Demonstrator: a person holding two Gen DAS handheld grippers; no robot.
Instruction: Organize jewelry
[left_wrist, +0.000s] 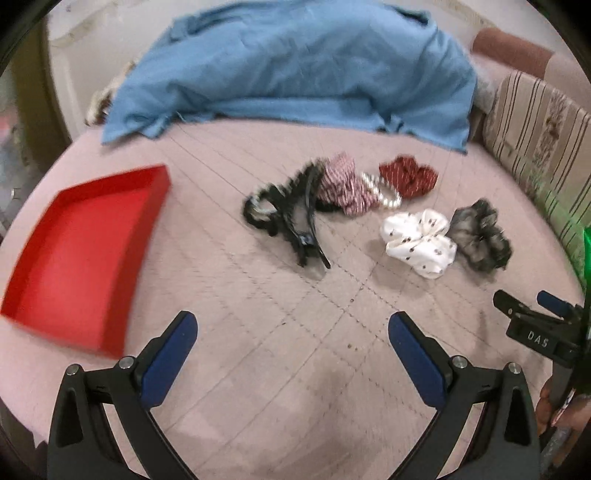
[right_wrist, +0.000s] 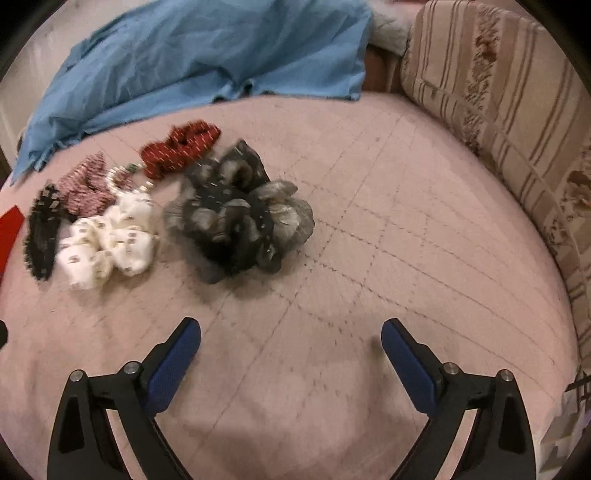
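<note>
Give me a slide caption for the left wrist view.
Open left gripper above pink bedspread, empty red tray beside scrunchies.

My left tool (left_wrist: 291, 325) has matt black plastic arms, bright metal screw heads and blue, finely textured pads (left_wrist: 173, 354); my right tool (right_wrist: 291, 332) looks the same. The bed cover (left_wrist: 258, 350) is pink quilted cloth, matt, stitched in a grid. The red tray (left_wrist: 85, 254) looks smooth and matt, like card. The black hair clip (left_wrist: 306, 221) is glossy plastic. The white scrunchie (left_wrist: 421, 240) has a satiny sheen; the grey scrunchie (right_wrist: 240, 218) is sheer, gauzy cloth. The pearl bracelet (left_wrist: 384, 192) shines. The blue cloth (left_wrist: 295, 74) is soft, creased and matt.
</note>
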